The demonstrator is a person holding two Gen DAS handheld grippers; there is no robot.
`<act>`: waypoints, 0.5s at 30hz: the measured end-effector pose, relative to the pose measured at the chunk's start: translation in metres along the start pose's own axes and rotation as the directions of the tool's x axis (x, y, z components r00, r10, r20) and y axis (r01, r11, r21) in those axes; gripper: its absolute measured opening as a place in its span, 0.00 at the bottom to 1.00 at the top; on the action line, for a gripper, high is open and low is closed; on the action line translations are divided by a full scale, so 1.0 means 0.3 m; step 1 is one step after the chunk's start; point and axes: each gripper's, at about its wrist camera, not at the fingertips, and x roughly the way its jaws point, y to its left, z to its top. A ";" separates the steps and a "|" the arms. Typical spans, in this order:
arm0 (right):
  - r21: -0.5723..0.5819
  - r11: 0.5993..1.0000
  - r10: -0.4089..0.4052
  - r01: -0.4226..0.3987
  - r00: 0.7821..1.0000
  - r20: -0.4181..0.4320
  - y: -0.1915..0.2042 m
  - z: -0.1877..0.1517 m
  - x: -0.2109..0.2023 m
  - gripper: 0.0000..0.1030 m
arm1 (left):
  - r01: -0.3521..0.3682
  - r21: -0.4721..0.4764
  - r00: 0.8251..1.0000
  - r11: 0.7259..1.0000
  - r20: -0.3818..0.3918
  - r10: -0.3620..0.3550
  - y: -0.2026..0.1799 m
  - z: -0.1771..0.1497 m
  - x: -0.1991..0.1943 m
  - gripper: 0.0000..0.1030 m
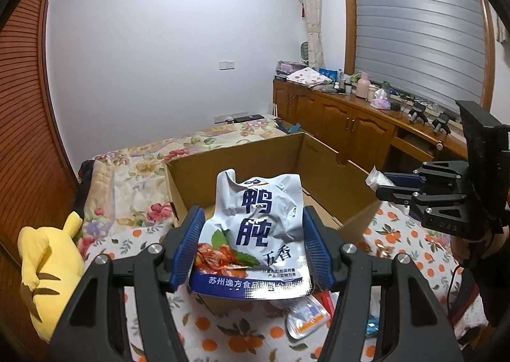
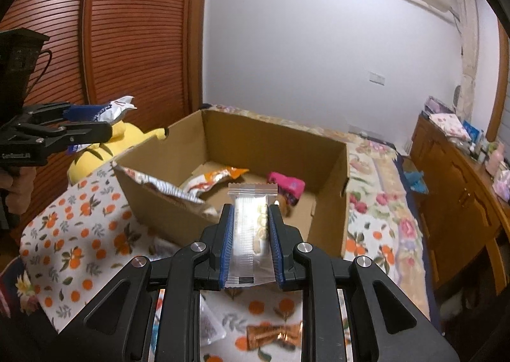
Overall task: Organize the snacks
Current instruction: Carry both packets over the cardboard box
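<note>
The left gripper point(image 1: 253, 244) is clamped on a crumpled white pouch point(image 1: 255, 231) printed with big blue characters and a picture of red meat and green leaves; its blue pads press the pouch's two sides, and the pouch is held up just before the near wall of the cardboard box point(image 1: 236, 167). The right gripper point(image 2: 250, 234) pinches a clear snack packet point(image 2: 248, 228) lengthwise between its pads, the serrated end of the packet sticking out over the box's near rim.

The box stands open on the bed, its flaps up. Inside it, seen from the right wrist view, lie an orange-and-white snack bag point(image 2: 213, 181) toward the far left of the floor, a pink packet point(image 2: 287, 185) to the right of it, and a striped silvery bag point(image 2: 162, 186) slumped against the near left wall.

On the orange-print cloth point(image 2: 79, 234) in front of the box, close to the right gripper, lie a bronze foil wrapper point(image 2: 274, 335) and a clear packet point(image 2: 208, 327), partly hidden by the gripper's frame. A yellow plush toy point(image 1: 47, 269) sits at the left of the box. A wooden cabinet point(image 1: 344, 122) runs along the right-hand wall beneath the window.
</note>
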 end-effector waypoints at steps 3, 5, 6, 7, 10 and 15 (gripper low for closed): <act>-0.008 1.000 0.006 -0.006 1.000 0.003 -0.009 0.032 0.034 0.19 | -0.011 0.004 1.000 1.000 -0.006 0.011 0.021 0.022 0.036 0.60; -0.009 1.000 0.012 -0.012 1.000 0.005 -0.017 0.050 0.059 0.19 | -0.017 0.002 1.000 1.000 -0.011 0.017 0.038 0.033 0.060 0.60; -0.008 1.000 0.016 -0.015 1.000 0.005 -0.020 0.058 0.074 0.19 | -0.018 -0.001 1.000 1.000 -0.014 0.018 0.045 0.036 0.070 0.60; -0.007 1.000 0.021 -0.021 1.000 0.003 -0.023 0.063 0.088 0.19 | -0.018 -0.004 1.000 1.000 -0.018 0.018 0.054 0.041 0.085 0.60; -0.004 0.999 0.038 -0.038 0.999 -0.005 -0.026 0.084 0.130 0.19 | -0.021 -0.007 0.999 1.000 -0.029 0.020 0.069 0.046 0.119 0.60; 0.001 0.999 0.054 -0.054 0.998 -0.019 -0.034 0.099 0.196 0.19 | -0.019 -0.004 0.998 1.000 -0.056 0.019 0.079 0.046 0.182 0.60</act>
